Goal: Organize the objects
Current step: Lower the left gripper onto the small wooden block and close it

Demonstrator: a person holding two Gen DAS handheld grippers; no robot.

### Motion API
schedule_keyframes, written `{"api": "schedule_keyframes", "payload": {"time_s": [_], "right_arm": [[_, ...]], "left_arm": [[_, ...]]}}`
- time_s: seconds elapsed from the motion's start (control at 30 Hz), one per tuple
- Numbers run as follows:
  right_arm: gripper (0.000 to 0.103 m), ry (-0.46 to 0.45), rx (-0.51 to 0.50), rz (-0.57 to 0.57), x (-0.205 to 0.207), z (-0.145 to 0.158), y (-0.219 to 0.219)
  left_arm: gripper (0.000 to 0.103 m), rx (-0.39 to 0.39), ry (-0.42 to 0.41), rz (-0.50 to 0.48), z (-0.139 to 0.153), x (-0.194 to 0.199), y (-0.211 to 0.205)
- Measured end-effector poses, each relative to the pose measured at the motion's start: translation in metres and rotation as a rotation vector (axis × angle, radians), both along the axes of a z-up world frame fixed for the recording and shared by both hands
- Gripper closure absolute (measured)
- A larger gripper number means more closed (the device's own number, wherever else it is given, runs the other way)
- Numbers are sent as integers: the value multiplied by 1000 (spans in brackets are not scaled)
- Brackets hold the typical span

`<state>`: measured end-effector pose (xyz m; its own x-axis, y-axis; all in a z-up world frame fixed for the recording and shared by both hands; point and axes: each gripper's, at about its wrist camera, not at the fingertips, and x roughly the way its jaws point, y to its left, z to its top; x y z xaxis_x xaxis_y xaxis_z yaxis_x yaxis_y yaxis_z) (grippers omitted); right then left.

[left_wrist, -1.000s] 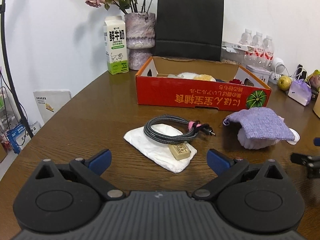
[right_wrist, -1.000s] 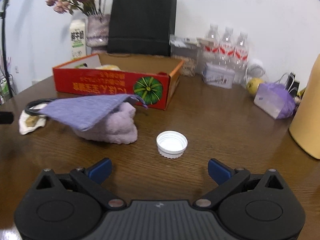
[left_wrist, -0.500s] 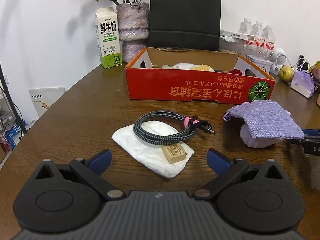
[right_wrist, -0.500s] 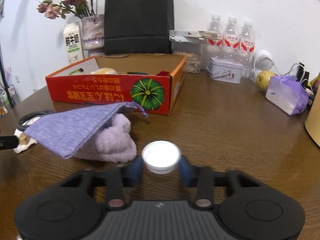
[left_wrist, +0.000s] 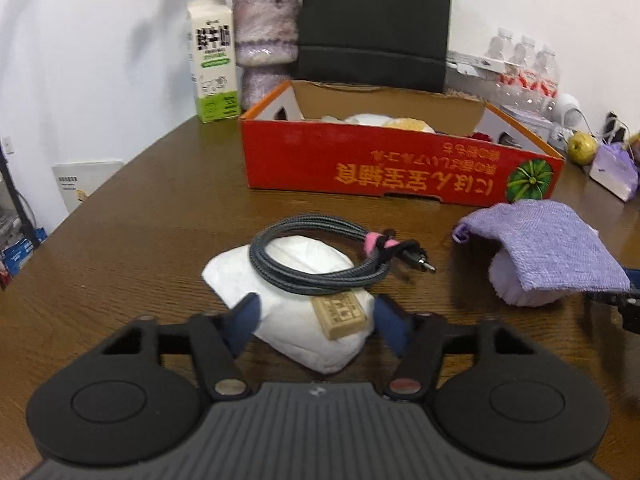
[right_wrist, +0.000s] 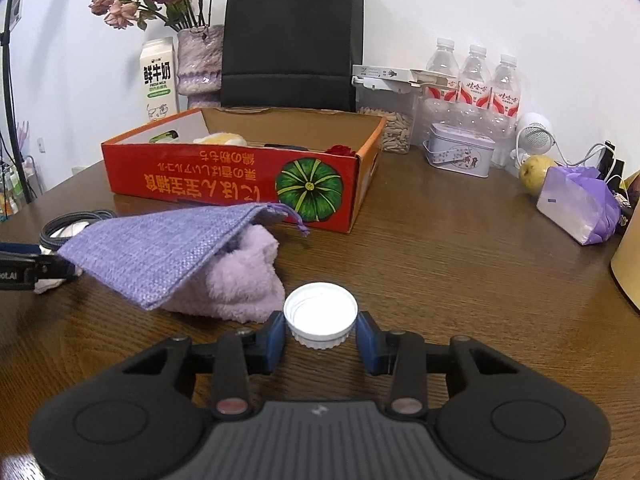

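- Landmark for everything below: the red box (right_wrist: 236, 178), open-topped, sitting at the back of the wooden table (right_wrist: 460, 248).
- Step in hand, as I judge it: each hand is picking up one loose item in front of the red box, to drop it inside.
- Right gripper (right_wrist: 320, 334) is clamping the white bottle cap (right_wrist: 320, 314) by its ribbed sides; both blue pads are pressing on it. Cap is sitting well in front of the box's pumpkin-print corner, just beside the lilac towel (right_wrist: 244, 280) under the purple pouch (right_wrist: 168, 246).
- Doing it well: lifting straight up first so the cap is clearing the towel, then carrying it over the box's near wall before letting go.
- Left gripper (left_wrist: 316, 326) has just been closing, jaws now partway in. Between them are lying the near end of the white folded cloth (left_wrist: 296, 320) and the tan eraser (left_wrist: 340, 314) resting on it. Pads look close to the cloth's edges; contact cannot be confirmed.
- Coiled grey cable (left_wrist: 316, 260) is lying on the cloth's far end, toward the box.
- Risk, as I judge it: lifting the cloth is likely to tip the eraser and cable off; a low, level carry would suit.
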<state>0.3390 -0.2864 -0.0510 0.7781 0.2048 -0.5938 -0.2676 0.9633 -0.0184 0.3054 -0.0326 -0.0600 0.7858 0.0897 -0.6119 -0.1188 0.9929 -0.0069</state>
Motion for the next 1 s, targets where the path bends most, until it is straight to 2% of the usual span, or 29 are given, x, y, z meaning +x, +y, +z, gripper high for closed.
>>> {"api": "schedule_keyframes", "payload": {"time_s": [0.03,0.07,0.1,0.17,0.2,0.3,0.33,0.6,0.67,0.7,0.73,1.0], "right_arm": [[65,0,-1,-2,0,0,0],[65,0,-2,-3,0,0,0],[65,-1,-3,-5,0,0,0],[64,-1,-7,-12,0,0,0],[58,-1,-11,-19,0,0,0],[27,7,-16,-49,2,0,-1],[24,14,-15,-58,4,-1,-2],[26,34,19,-75,14,-3,0],[35,34,33,-73,14,-2,0],[53,27,38,-72,13,-2,0],[64,19,39,-69,12,-1,1],[64,-24,29,-79,4,3,2]], "left_arm": [[62,-15,-8,-6,1,-2,2],[77,-29,-12,-15,1,-3,3],[81,-39,-13,-22,1,-5,3],[82,-29,-21,-28,1,-8,2],[82,-25,-24,-30,0,-8,1],[82,-27,-28,-30,0,-9,1],[82,-27,-29,-30,1,-9,1],[82,-22,-39,-33,0,-23,2],[82,-13,-41,-37,0,-28,1],[82,-8,-41,-38,-1,-30,0],[82,-3,-41,-39,-1,-31,0],[77,-6,-45,-31,-3,-29,0]]}}
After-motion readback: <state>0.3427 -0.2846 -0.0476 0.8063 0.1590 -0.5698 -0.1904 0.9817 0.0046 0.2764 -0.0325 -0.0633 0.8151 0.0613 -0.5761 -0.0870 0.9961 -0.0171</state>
